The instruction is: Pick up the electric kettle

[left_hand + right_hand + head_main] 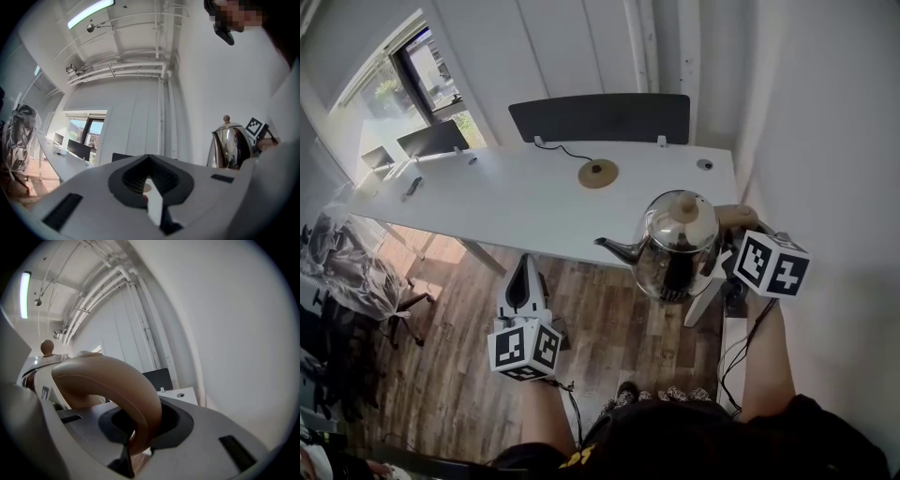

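Note:
A shiny steel electric kettle (673, 251) with a wooden lid knob hangs in the air over the table's near right edge, its spout pointing left. My right gripper (727, 255) is shut on its tan curved handle (110, 380), which fills the gap between the jaws in the right gripper view (138, 434). The lid knob (46, 347) shows at the left of that view. My left gripper (525, 281) hovers lower left over the wood floor, jaws together and holding nothing. In the left gripper view (152, 201) the kettle (229, 146) appears off to the right.
A long white table (487, 197) carries a round tan disc (598, 173) with a cable, a dark screen (600, 117) at its back edge and a monitor (431, 141) at far left. A white wall (834, 141) stands close on the right.

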The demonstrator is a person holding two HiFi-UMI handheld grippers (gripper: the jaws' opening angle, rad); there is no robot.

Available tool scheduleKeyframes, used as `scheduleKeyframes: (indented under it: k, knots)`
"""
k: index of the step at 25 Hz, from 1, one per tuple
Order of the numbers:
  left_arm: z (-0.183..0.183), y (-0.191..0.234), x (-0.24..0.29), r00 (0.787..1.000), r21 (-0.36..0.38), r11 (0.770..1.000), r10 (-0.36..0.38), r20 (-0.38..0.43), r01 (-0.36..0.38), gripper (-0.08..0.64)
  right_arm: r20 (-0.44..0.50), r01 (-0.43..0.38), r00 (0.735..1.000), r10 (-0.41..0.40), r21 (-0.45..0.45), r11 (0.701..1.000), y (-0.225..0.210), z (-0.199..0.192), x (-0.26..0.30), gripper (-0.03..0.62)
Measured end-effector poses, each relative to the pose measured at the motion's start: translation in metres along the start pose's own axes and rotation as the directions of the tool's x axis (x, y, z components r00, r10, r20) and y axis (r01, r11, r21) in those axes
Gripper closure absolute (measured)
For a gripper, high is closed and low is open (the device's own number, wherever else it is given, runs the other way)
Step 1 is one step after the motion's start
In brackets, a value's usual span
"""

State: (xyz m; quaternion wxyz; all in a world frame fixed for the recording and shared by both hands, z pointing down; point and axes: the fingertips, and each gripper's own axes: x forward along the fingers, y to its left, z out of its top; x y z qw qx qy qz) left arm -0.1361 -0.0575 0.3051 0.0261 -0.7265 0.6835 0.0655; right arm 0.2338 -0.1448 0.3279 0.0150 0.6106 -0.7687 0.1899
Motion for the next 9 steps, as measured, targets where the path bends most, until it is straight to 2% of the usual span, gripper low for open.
scheduleKeyframes:
  k: [9]
  knots:
    - [0.0014,-0.0027,0.0033,1.0,0.012,1.0,-0.004,0.005,0.004,0.558,0.002,-0.004,1.0,0.004,0.019,1.0,-0.0001,-0.0006,-0.0011,0.523]
